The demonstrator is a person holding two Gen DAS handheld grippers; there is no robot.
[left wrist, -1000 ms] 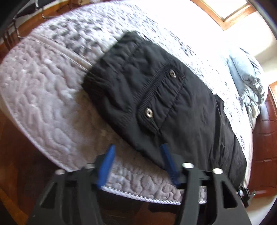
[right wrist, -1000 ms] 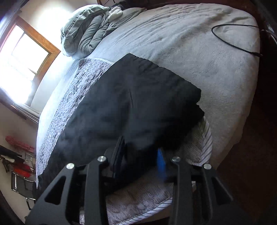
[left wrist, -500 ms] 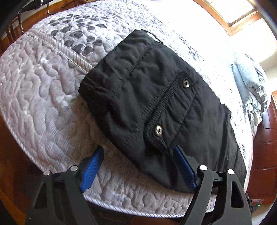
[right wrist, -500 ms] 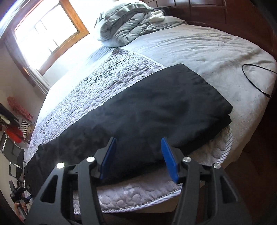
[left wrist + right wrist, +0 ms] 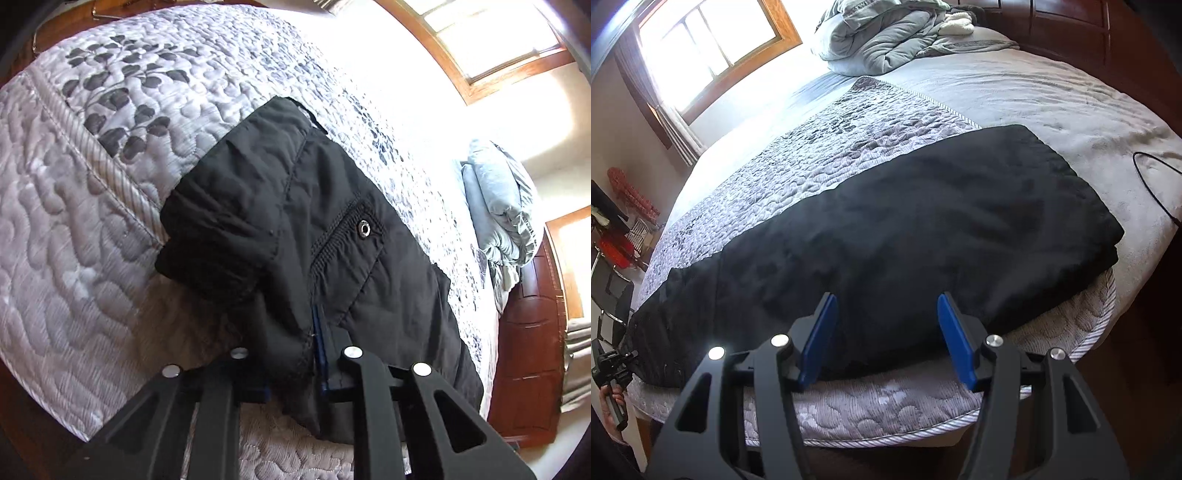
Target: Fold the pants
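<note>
Black pants [image 5: 325, 236] lie lengthwise along the near edge of a bed, folded leg on leg. In the left wrist view the waist end with its snap pocket faces me, and my left gripper [image 5: 295, 354] is shut on a bunched fold of the pants' near edge; only a sliver of blue pad shows. In the right wrist view the pants [image 5: 923, 221] stretch from the lower left to the cuffs at the right. My right gripper [image 5: 886, 332] is open above the near edge, with cloth showing between its blue fingers [image 5: 955, 332] but not pressed.
A grey quilted runner [image 5: 849, 125] covers the bed's foot under the pants, with a pale sheet [image 5: 1034, 92] beyond. A rumpled grey duvet [image 5: 886, 37] lies at the far end. A black cable [image 5: 1152, 177] lies near the cuffs. Wooden floor below; a hand [image 5: 611, 402] at lower left.
My left gripper closed from wide open onto the pants' near edge, bunching the cloth. My right gripper let go of the pants, rose and rolled level, and now stands open.
</note>
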